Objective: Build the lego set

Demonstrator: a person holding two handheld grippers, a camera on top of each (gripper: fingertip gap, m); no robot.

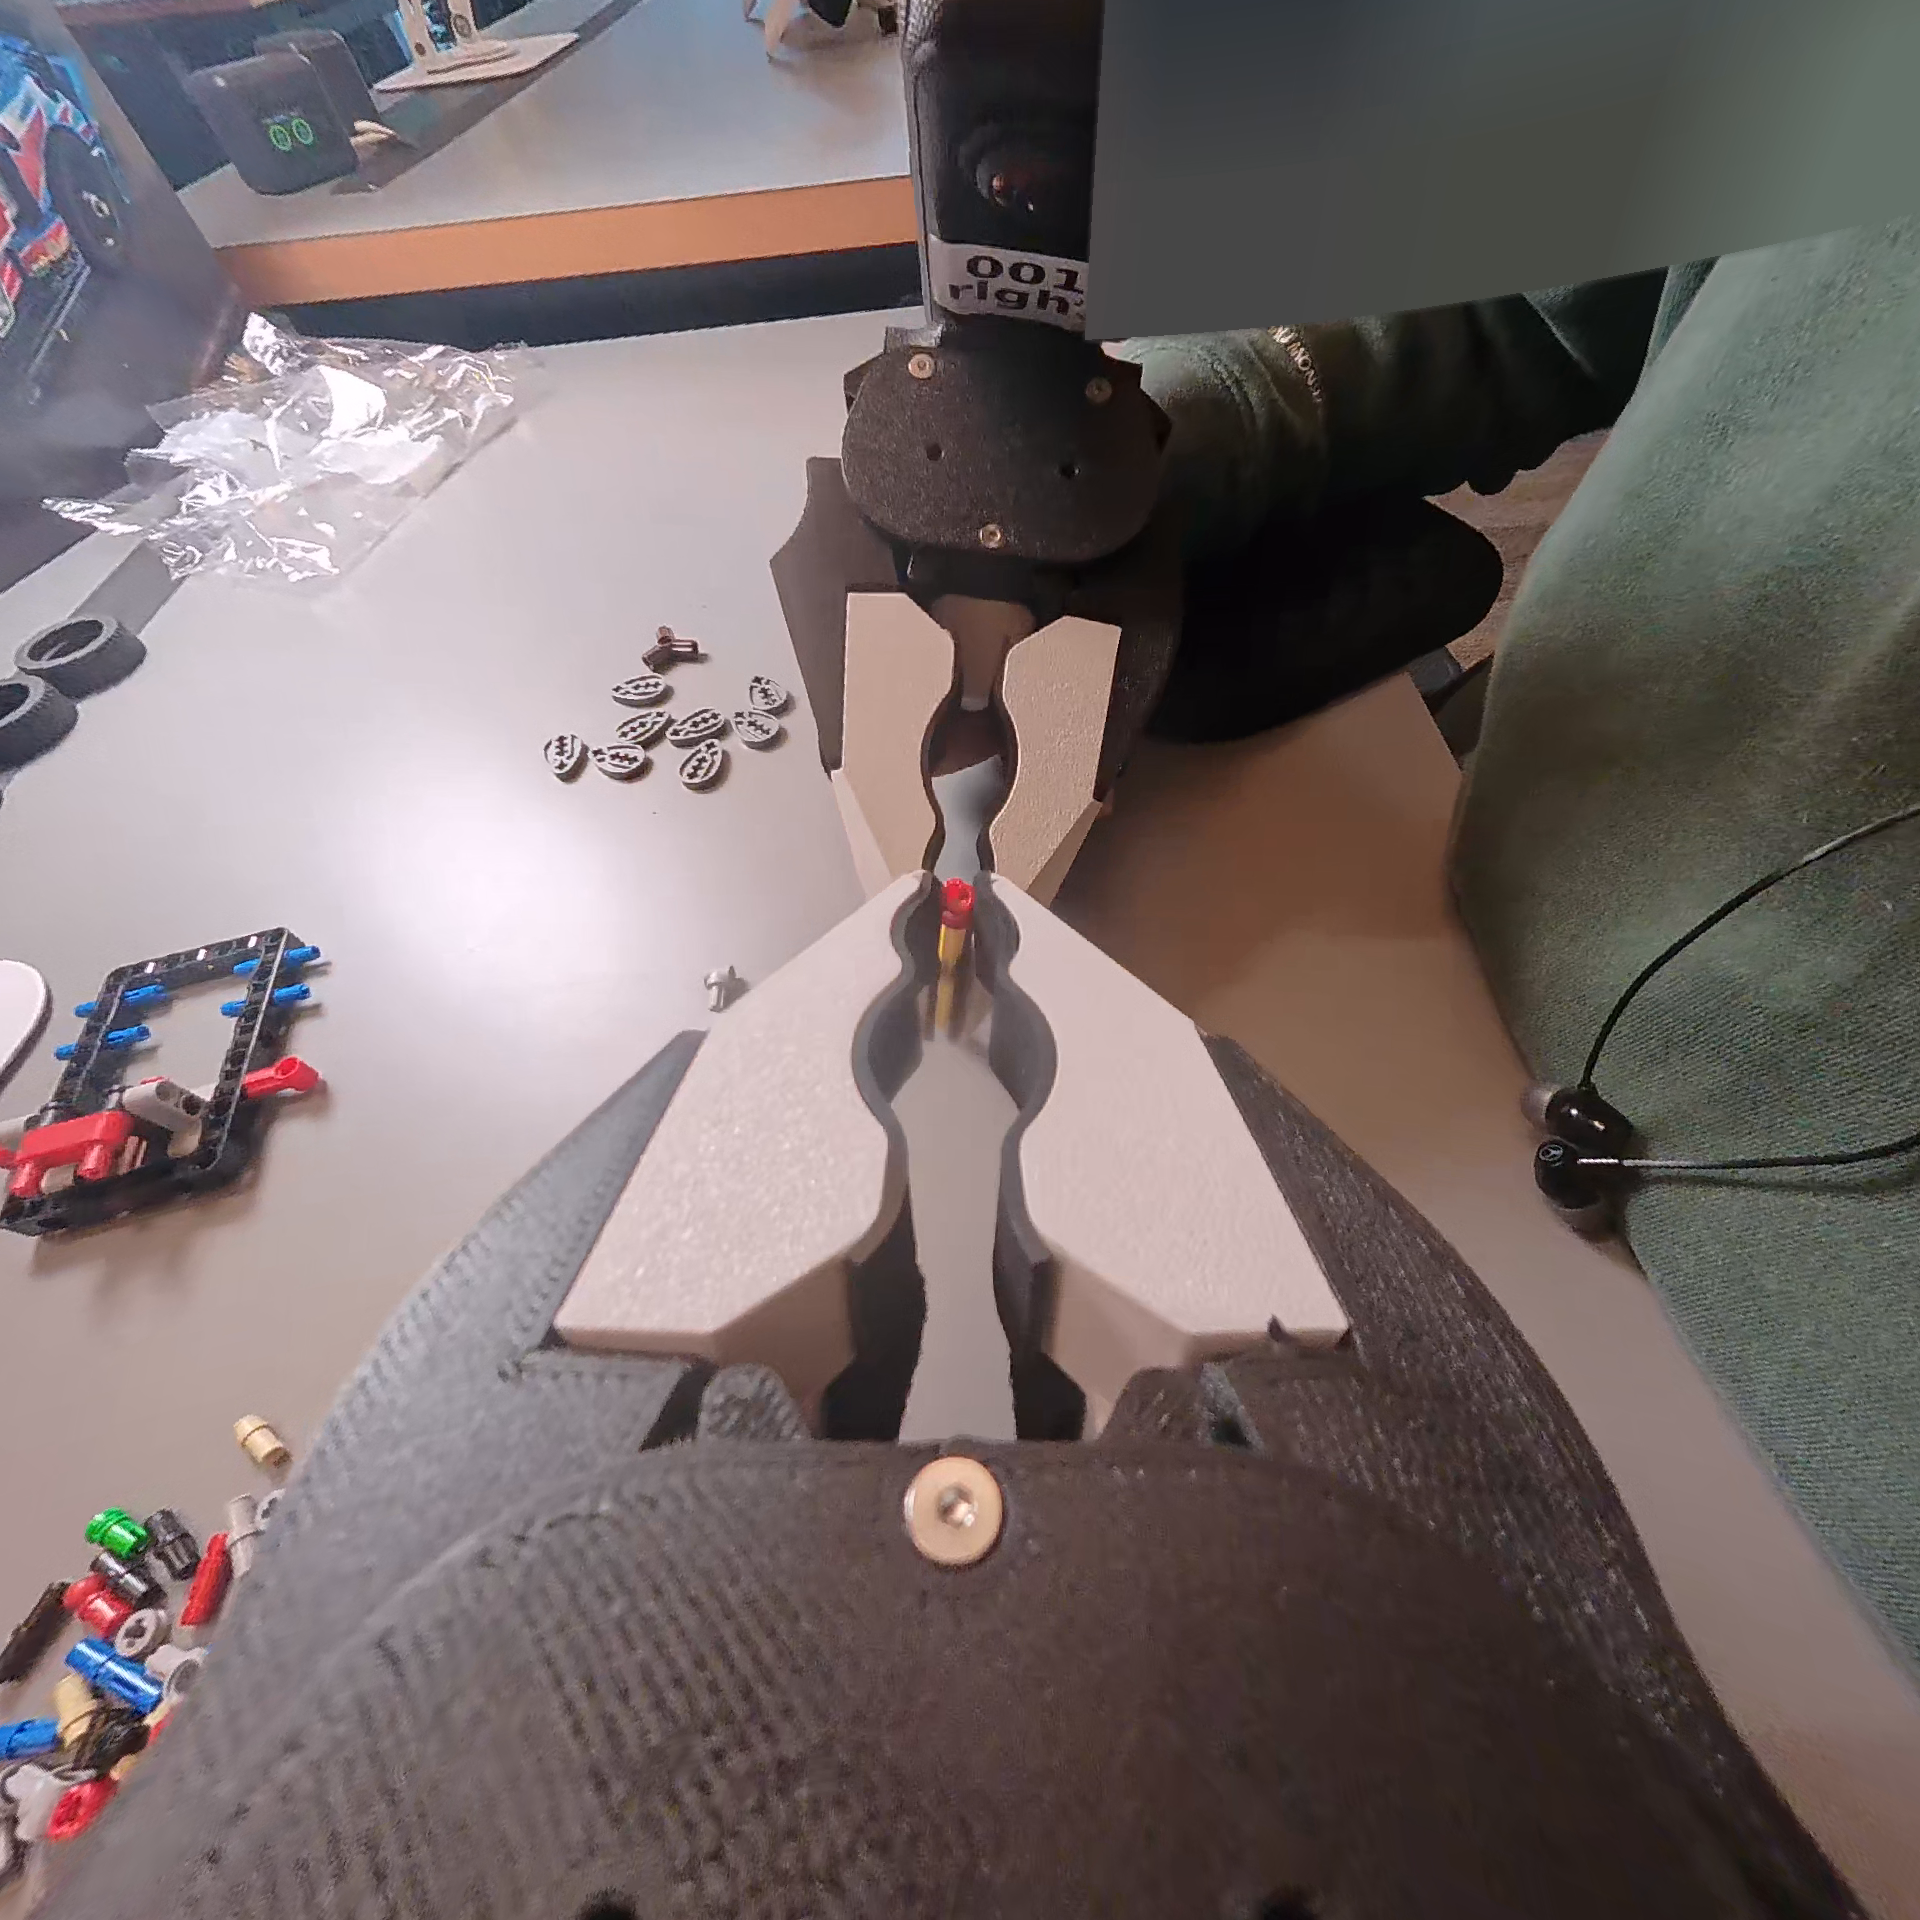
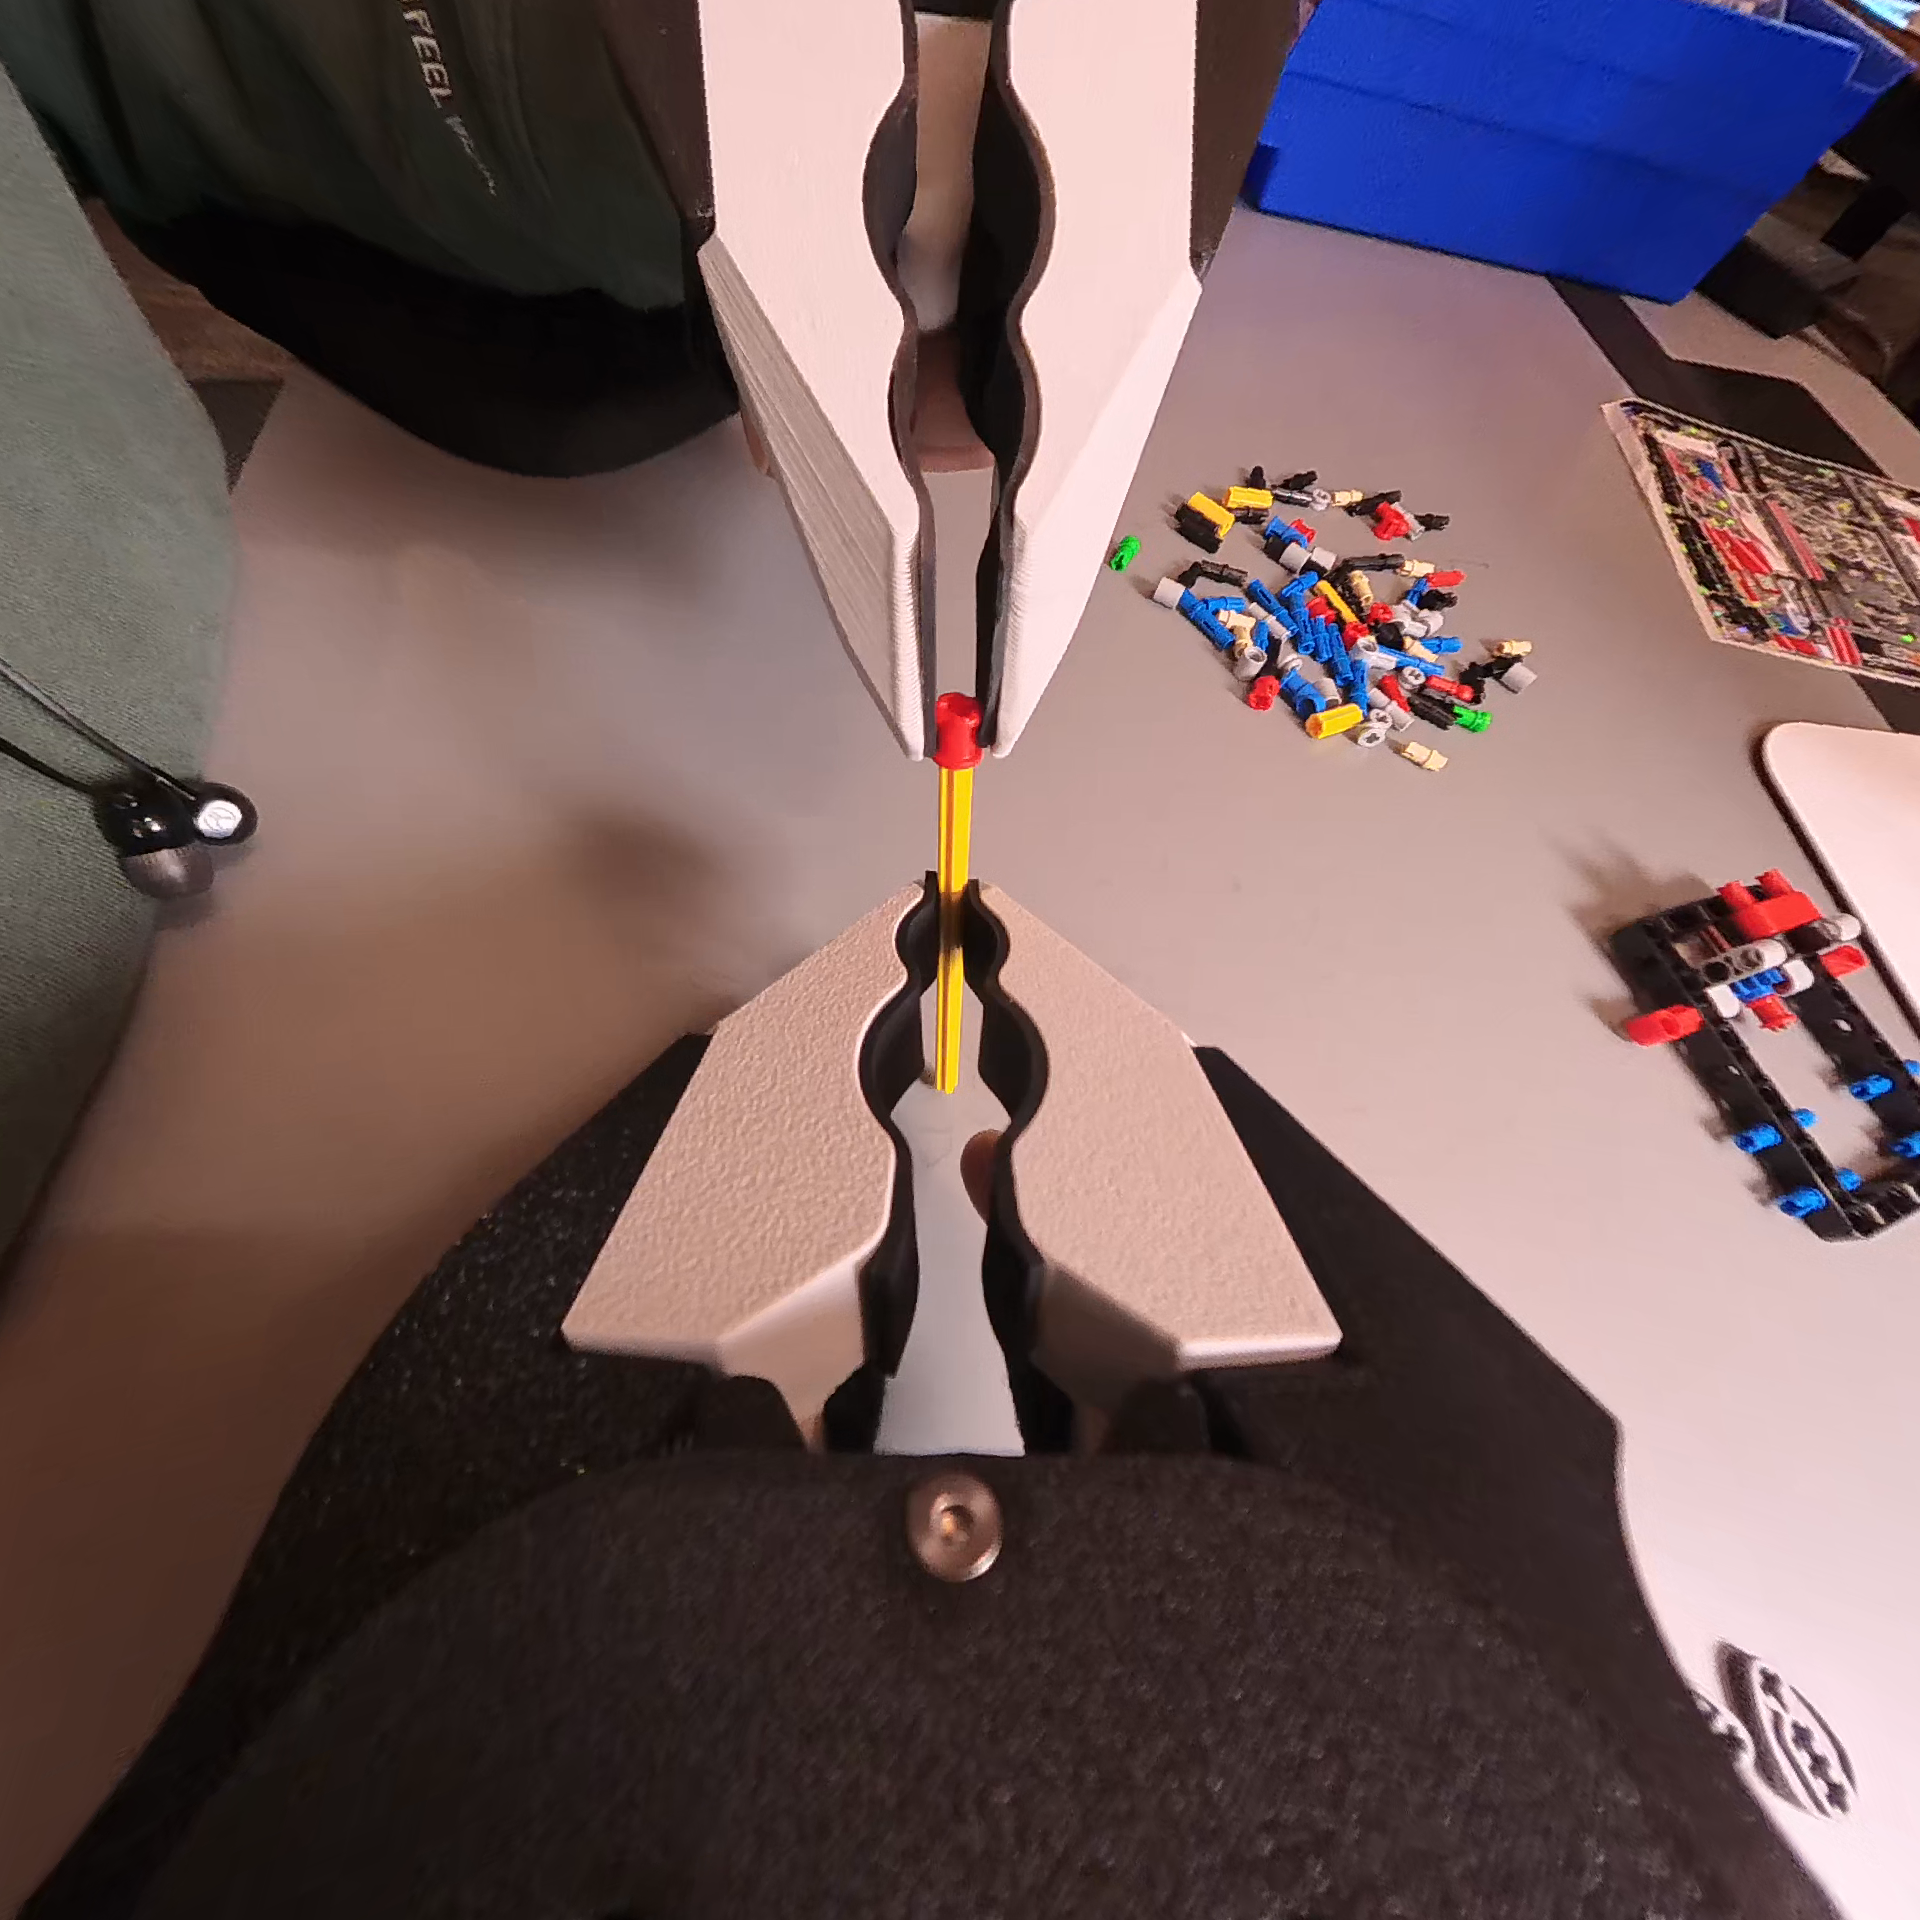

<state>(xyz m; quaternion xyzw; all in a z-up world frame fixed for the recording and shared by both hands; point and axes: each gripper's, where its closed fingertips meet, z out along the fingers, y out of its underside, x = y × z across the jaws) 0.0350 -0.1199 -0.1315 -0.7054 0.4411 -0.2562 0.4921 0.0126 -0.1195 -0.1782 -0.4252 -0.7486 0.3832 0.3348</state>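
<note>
My left gripper [image 1: 956,883] is shut on a small red bush [image 1: 956,897] at its fingertips. My right gripper [image 2: 951,891] is shut on a thin yellow axle [image 2: 952,831]. The two grippers face each other tip to tip above the grey table [image 1: 468,883]. The axle's far end sits in the red bush [image 2: 956,727], which the left gripper [image 2: 956,750] pinches. In the left wrist view the axle [image 1: 948,971] shows through the gap between my fingers, with the right gripper [image 1: 961,857] just beyond. A black frame assembly [image 1: 197,956] with blue and red pins lies on the table; it also shows in the right wrist view [image 2: 1704,1049].
A pile of small coloured pins [image 2: 1340,623] lies near the instruction booklet [image 2: 1787,540] and a blue bin [image 2: 1538,135]. Grey oval pieces [image 1: 665,727], black tyres [image 1: 78,649] and a crumpled plastic bag [image 1: 301,436] lie farther off. Earbuds [image 1: 1579,1143] rest beside a person's green sleeve [image 1: 1714,727]. The gap from one gripper's tips to the other's is roughly 5 centimeters.
</note>
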